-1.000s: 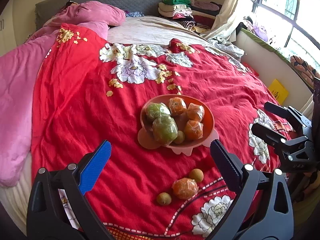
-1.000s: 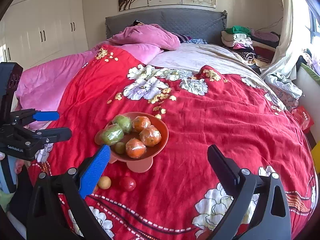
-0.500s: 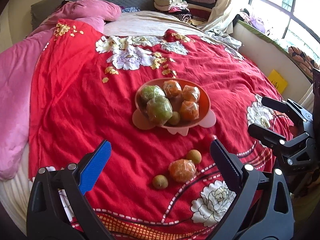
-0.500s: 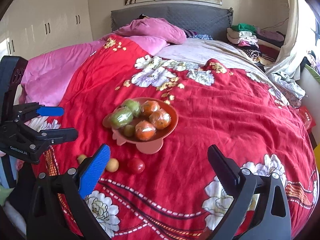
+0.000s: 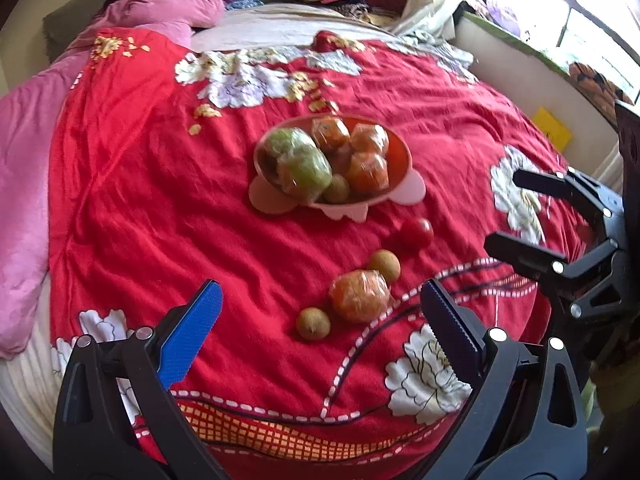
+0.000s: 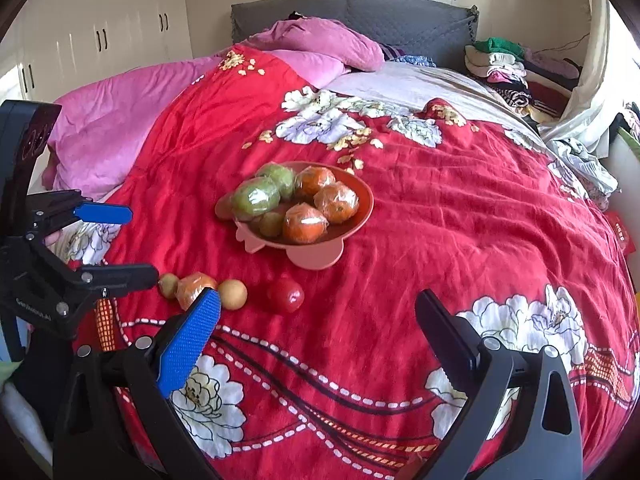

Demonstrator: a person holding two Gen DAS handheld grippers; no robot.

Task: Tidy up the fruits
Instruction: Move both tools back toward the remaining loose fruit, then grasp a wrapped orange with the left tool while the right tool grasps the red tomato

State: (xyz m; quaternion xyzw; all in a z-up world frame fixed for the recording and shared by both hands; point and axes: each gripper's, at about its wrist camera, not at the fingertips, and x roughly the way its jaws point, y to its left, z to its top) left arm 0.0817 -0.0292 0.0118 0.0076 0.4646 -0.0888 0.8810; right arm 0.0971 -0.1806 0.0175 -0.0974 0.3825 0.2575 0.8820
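Fruits wait loose on my side of the pink bowl: a red tomato nearest it, then a wrapped orange between two small brown fruits. I see my left gripper and right gripper both spread wide, holding nothing, above the red quilt.

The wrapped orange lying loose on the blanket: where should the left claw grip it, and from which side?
Grip the wrapped orange across its widest middle, coming straight down with the open left claw. Small brown fruits crowd its near-left and far-right, so probably set the fingers on the clear sides.
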